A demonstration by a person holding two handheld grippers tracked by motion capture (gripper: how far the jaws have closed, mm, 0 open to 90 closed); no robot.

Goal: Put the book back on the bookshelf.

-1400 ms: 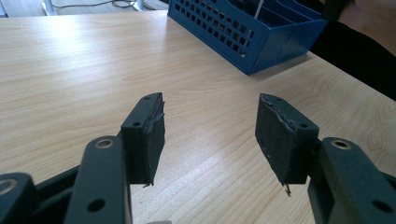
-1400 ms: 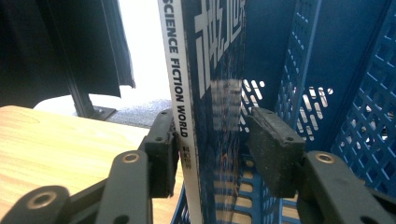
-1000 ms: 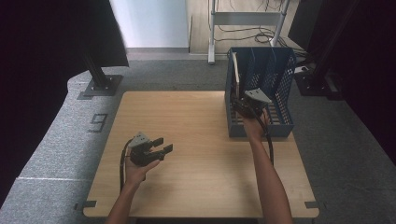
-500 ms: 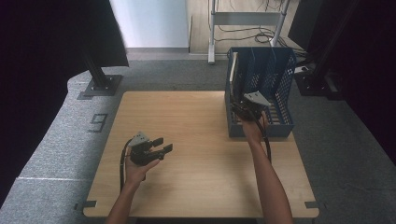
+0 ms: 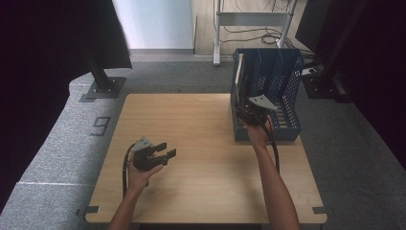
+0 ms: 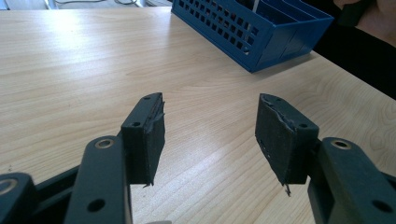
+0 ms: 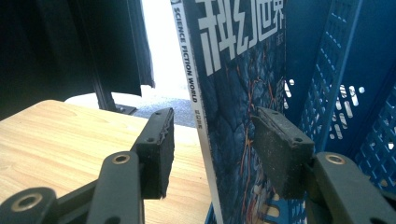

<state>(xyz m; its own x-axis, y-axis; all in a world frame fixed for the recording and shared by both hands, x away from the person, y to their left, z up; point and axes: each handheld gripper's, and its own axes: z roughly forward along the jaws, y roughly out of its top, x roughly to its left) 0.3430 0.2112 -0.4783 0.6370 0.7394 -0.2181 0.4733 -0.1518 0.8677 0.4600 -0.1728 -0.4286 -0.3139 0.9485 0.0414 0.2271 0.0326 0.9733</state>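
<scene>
**Magazine stood in the blue rack, right jaws parted around it**

The right gripper (image 5: 248,109) was at the near left corner of the blue file rack (image 5: 287,86), which sat on the far right part of the wooden table (image 5: 201,120). In the right gripper view the magazine (image 7: 233,93) stood upright in the rack's leftmost slot, its white spine reading "SCIENCE FICTION WORLD" and its dark blue cover facing the rack's perforated wall. The right gripper (image 7: 212,144) had its jaws apart with the magazine's spine edge between them; a gap showed on the left side, while the right pad (image 7: 275,149) lay close against the cover, and whether it touched could not be made out for certain.

The left gripper (image 5: 163,150) hung over the near left part of the table, well apart from the rack. In its own view the left gripper (image 6: 210,135) had its jaws wide apart with bare wood between them (the rack's low front edge showed beyond, at the upper right).

Against the frames from a second and half a second before, both hands and grippers sat in the same places, the rack had not shifted, and the magazine remained in its slot. The only change was slight: the right jaws stood a touch wider than before.
</scene>
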